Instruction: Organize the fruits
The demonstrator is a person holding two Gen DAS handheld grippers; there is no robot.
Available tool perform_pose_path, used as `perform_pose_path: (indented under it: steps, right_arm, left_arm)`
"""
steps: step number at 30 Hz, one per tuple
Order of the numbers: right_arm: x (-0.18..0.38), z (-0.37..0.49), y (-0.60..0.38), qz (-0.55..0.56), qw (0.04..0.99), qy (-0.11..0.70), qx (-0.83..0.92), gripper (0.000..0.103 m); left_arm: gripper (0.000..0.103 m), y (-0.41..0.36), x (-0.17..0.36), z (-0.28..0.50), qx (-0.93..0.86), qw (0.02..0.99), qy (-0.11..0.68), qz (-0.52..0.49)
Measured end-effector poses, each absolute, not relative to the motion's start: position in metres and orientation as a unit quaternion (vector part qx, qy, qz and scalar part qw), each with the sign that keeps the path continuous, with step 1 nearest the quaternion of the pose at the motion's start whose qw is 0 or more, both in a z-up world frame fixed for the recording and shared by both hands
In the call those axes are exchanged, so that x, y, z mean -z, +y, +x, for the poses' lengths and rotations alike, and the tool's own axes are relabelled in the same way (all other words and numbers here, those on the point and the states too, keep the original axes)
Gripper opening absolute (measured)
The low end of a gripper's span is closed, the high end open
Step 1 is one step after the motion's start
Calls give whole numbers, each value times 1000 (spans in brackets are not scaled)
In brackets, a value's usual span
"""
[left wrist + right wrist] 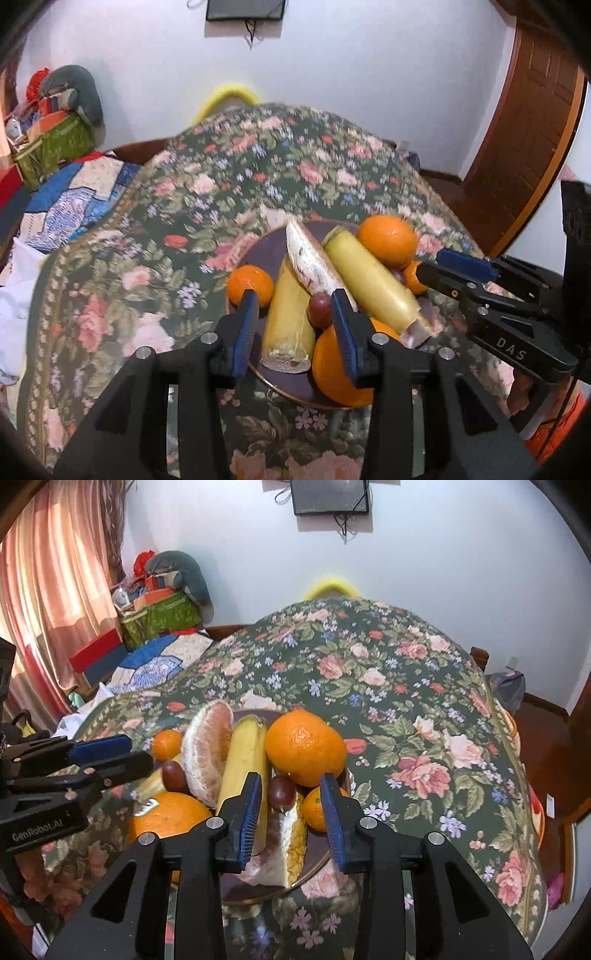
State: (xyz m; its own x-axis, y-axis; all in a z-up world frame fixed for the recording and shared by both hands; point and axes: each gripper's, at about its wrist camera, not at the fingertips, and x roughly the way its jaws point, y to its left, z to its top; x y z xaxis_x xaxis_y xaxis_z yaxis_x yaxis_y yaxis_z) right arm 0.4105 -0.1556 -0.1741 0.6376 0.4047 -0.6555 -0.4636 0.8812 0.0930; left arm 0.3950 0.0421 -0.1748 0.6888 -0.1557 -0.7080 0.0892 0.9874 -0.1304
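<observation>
Fruit is heaped on a dark round plate [291,393] with a gilt rim, standing on a table under a green floral cloth [155,266]. On the plate: two bananas, one [290,317] lying with its cut end toward the left wrist camera, the other [373,282] slanting across the heap; a peeled pomelo segment [314,258] between them; a large orange [387,242] at the far side, another [338,369] at the near rim; a small mandarin [249,284] at the left edge; a dark red grape [320,305] in the middle. The right wrist view adds a second grape [281,792], a second mandarin [314,808] and a pomelo wedge [284,845] with rind on.

Left gripper [295,325]: blue-padded jaws apart, straddling the near banana and the grape, pressing on neither. Right gripper [291,805]: jaws apart, second grape and pomelo wedge in the gap, no contact seen. Both poised just above the heap
</observation>
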Motion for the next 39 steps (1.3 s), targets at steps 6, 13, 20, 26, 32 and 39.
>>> perform_pose_path:
  steps: [6,13,20,26,32,39]
  right_arm:
    - [135,381,-167,-36,918,313,-241,30]
    - [69,324,-184,-22,939,242,-245,30]
    - [15,248,-196,-4,954,169,-249,30]
    - [-5,192,-204,14,957,124,-260,39]
    - [-11,154,-208,20,967,79,-241,60]
    - [-11,140,-207,23,972,54,-226,83]
  left_arm:
    - [40,43,126,362,61,936,342,-50]
    - [41,33,58,300,65,961,266,-39]
    - [50,20,2,217,67,979,189,-27]
    - [65,9,-24,153,57,990,128,-15]
    - [75,7,-31,114,54,994,97,-15]
    - [95,7,-30,93,43,996,80,-17]
